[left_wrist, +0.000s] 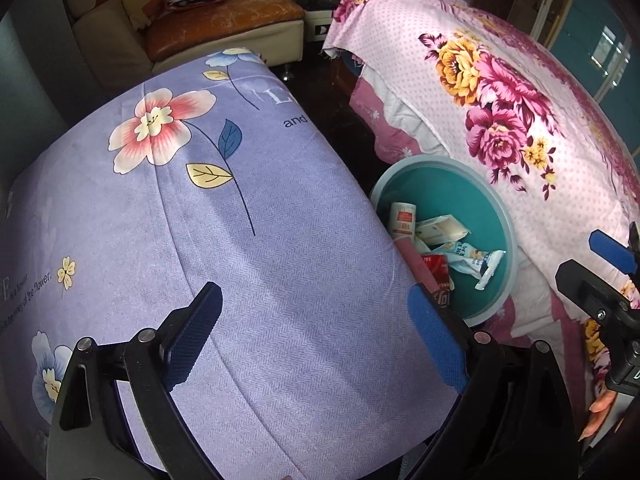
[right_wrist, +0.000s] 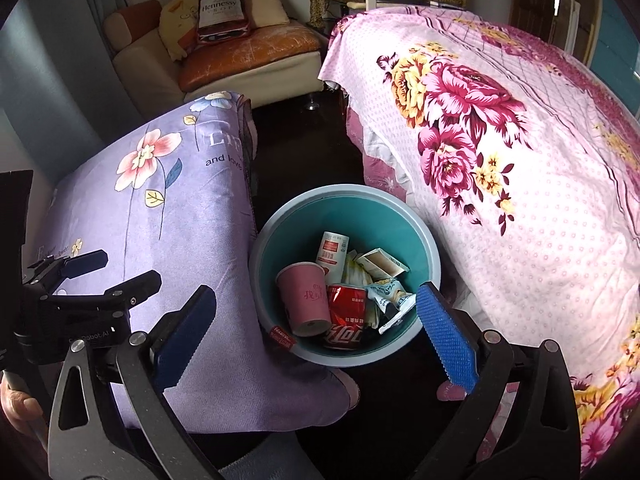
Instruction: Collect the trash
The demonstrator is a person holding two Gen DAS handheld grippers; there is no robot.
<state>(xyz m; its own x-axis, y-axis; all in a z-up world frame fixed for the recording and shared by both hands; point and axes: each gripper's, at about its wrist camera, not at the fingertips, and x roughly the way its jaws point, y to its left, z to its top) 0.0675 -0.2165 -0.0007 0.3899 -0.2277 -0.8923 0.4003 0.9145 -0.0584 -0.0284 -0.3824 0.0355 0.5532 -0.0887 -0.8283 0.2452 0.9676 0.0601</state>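
Note:
A round teal bin (right_wrist: 400, 216) with a grey-blue rim stands on the dark floor between two covered surfaces. Inside lie a pink paper cup (right_wrist: 304, 300), a red cola can (right_wrist: 347, 316), a white-and-red cup (right_wrist: 331, 254), a small cardboard box (right_wrist: 382, 262) and a light-blue wrapper (right_wrist: 394, 296). My right gripper (right_wrist: 316, 336) hangs open above the bin's near edge, nothing between its blue pads. My left gripper (left_wrist: 316, 336) is open and empty over the purple floral cloth (left_wrist: 200, 220), left of the bin (left_wrist: 472, 184). The left gripper (right_wrist: 86, 268) also shows at the right wrist view's left edge.
A pink floral bedspread (right_wrist: 540, 200) covers the bed right of the bin. A beige sofa with an orange cushion (right_wrist: 256, 56) and a bottle-shaped pillow (right_wrist: 220, 8) stands at the back. A dark floor strip (right_wrist: 300, 152) runs between the cloths. A person's fingers (right_wrist: 16, 404) hold the left tool.

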